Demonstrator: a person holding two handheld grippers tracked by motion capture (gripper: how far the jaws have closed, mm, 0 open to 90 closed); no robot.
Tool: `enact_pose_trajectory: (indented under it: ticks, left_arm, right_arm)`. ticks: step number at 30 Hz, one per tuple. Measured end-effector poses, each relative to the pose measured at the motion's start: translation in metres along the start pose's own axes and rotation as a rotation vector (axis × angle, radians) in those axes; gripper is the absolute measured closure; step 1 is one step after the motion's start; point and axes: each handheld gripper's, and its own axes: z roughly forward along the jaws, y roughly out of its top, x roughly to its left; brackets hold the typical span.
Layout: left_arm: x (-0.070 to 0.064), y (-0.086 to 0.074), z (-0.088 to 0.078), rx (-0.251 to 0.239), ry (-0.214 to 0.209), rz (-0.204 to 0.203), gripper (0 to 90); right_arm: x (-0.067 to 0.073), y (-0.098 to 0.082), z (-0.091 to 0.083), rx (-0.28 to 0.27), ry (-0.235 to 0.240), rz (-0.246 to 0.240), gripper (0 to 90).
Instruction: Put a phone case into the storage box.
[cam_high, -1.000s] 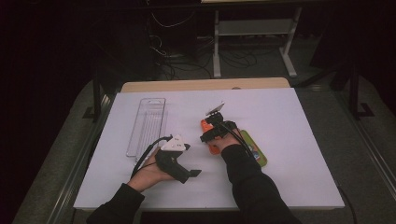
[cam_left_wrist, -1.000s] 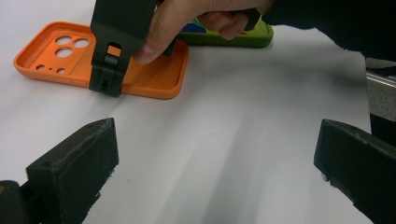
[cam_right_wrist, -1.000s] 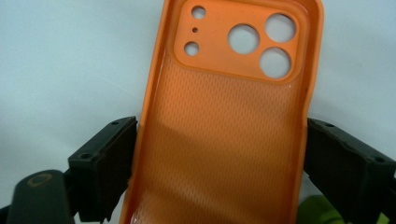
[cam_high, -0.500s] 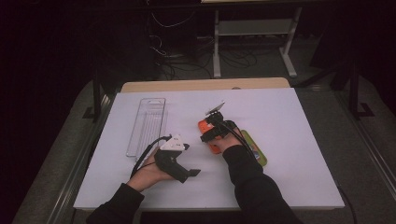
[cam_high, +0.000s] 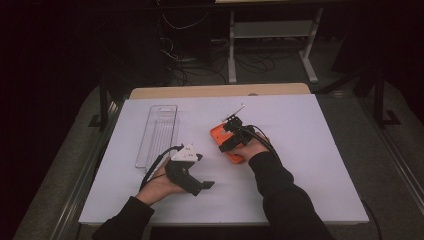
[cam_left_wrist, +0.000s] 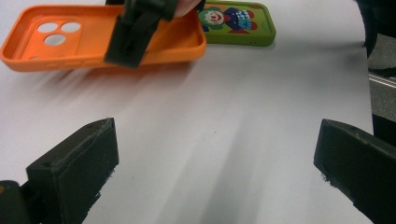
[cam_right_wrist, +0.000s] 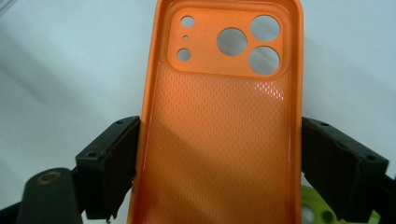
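An orange phone case (cam_right_wrist: 219, 140) with camera cut-outs lies inside-up between the jaws of my right gripper (cam_right_wrist: 219, 158), whose pads press on its two long edges. In the high view the right gripper (cam_high: 232, 137) holds the orange case (cam_high: 219, 135) near the middle of the white mat. From the left gripper view the orange case (cam_left_wrist: 70, 42) hangs a little above the mat, with a shadow under it. A green case with a cartoon print (cam_left_wrist: 238, 21) lies flat just behind it. My left gripper (cam_high: 205, 186) rests on the mat at the front left, its jaws (cam_left_wrist: 215, 177) wide open around nothing.
A clear plastic tray (cam_high: 157, 132) lies lengthwise on the left part of the white mat (cam_high: 310, 150). A wooden table edge (cam_high: 215, 91) runs along the back. Dark floor, cables and a metal stand are beyond it.
My right gripper has risen a little with the orange case in it. The left gripper has stayed where it was.
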Motion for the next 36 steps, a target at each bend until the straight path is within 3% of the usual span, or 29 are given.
enact_pose_trajectory:
  ticks: [6, 14, 16, 22, 25, 29, 36]
  left_arm:
    - [-0.001, 0.0, 0.0, 0.006, -0.002, -0.011, 0.0]
    - [0.004, 0.005, -0.005, 0.02, -0.001, 0.02, 0.0]
    - [0.005, 0.008, -0.007, 0.018, -0.002, 0.013, 0.0]
    - [0.008, 0.018, -0.013, -0.001, -0.031, 0.017, 0.0]
    - [0.012, 0.025, -0.016, -0.003, -0.043, 0.033, 0.0]
    - [0.02, 0.034, -0.02, 0.048, -0.052, 0.096, 0.0]
    - [0.03, 0.051, -0.022, 0.051, -0.077, 0.137, 0.0]
  right_arm:
    - [-0.009, -0.007, -0.013, -0.006, 0.038, -0.074, 14.7]
    - [-0.02, -0.017, -0.03, -0.044, 0.092, -0.177, 14.7]
    - [-0.022, -0.02, -0.035, -0.05, 0.124, -0.208, 14.7]
    - [-0.024, -0.027, -0.042, -0.057, 0.139, -0.327, 14.7]
    - [-0.023, -0.031, -0.046, -0.055, 0.162, -0.386, 14.7]
    - [-0.022, -0.036, -0.053, -0.054, 0.182, -0.472, 14.7]
    - [-0.024, -0.041, -0.065, -0.059, 0.249, -0.572, 14.7]
